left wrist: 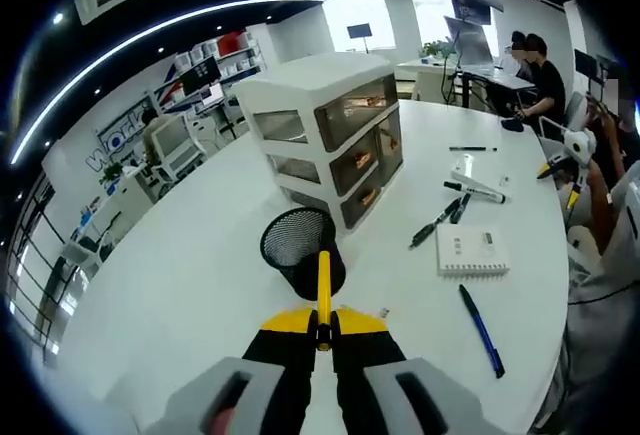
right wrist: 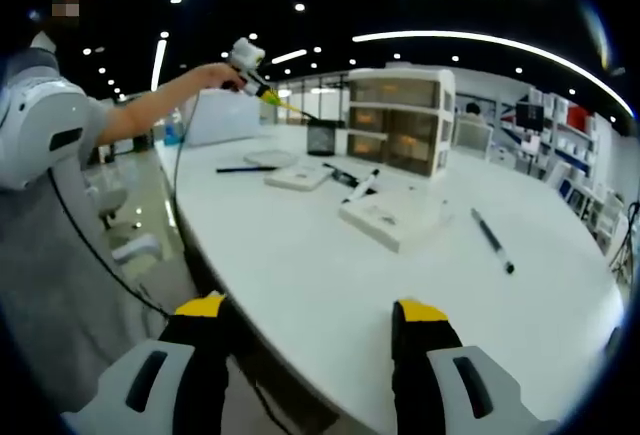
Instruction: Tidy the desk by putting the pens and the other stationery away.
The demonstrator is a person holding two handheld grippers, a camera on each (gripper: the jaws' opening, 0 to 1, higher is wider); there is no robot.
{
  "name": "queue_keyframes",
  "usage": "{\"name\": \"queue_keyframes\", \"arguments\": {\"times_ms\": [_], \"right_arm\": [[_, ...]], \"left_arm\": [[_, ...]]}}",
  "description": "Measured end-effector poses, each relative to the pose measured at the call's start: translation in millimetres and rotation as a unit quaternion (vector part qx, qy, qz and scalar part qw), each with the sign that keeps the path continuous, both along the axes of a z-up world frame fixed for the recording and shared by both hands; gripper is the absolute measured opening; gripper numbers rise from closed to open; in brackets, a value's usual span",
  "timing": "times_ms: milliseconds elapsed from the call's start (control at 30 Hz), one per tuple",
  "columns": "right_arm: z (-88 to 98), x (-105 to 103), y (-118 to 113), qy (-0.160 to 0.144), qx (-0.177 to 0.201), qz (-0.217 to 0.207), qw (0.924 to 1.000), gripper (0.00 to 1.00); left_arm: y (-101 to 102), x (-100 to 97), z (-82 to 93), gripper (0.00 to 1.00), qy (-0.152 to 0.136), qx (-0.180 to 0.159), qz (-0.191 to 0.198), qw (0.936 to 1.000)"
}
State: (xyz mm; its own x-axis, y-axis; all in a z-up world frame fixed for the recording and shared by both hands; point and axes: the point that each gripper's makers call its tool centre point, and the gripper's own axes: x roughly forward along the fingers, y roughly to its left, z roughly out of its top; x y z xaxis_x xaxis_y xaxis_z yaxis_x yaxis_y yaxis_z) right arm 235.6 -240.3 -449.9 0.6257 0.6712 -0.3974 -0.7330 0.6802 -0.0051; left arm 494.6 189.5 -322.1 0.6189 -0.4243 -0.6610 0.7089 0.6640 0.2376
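In the left gripper view the left gripper [left wrist: 322,340] at bottom centre is pinched on a yellow pen [left wrist: 323,290], tip aimed into the mesh cup [left wrist: 301,248] just above it, judged ready to drop. Above stands the drawer unit [left wrist: 335,130]; to the right a notepad [left wrist: 471,251], a blue pen [left wrist: 481,329] and markers [left wrist: 476,191] lie loose on the desk [left wrist: 180,285], still to be put away. In the right gripper view the right gripper [right wrist: 310,340] hangs spread and empty at the bottom, off the desk edge, waiting
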Motion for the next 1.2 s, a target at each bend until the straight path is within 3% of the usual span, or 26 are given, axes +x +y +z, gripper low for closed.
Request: {"name": "queue_keyframes", "arguments": {"times_ms": [200,300,533,767,1033,1100,1200], "right_arm": [[-3.4,0.9,0.1,0.006,-0.004,0.001,1.0,0.62],[-6.0,-2.0,1.6,0.01,-0.006,0.008,0.9999,0.62],[-7.5,-0.1,-0.8,0.013,-0.006,0.004,0.9999,0.62],[-6.9,1.4,-1.6,0.014,-0.007,0.001,0.9999,0.62],[11.0,-4.2,8.1,-0.031,-0.01,0.033,0.9989,0.63],[18.0,-0.5,7.4,-0.053,-0.01,0.025,0.9982,0.63],[23.2,1.3,6.4,-0.061,-0.007,0.019,0.998,0.63]], "left_arm": [[-1.6,15.0,0.0,0.07,0.034,0.017,0.005,0.9993],[6.3,27.1,-4.3,0.07,0.063,0.058,0.006,0.9963],[-7.9,31.8,-13.6,0.07,0.106,0.087,-0.009,0.9904],[-16.8,42.3,-26.6,0.07,0.14,0.092,-0.011,0.9858],[-23.9,46.7,-36.9,0.07,0.154,0.085,-0.007,0.9844],[-27.7,47.1,-39.8,0.07,0.155,0.075,-0.011,0.985],[-27.0,50.2,-38.9,0.07,0.153,0.072,-0.006,0.9855]]}}
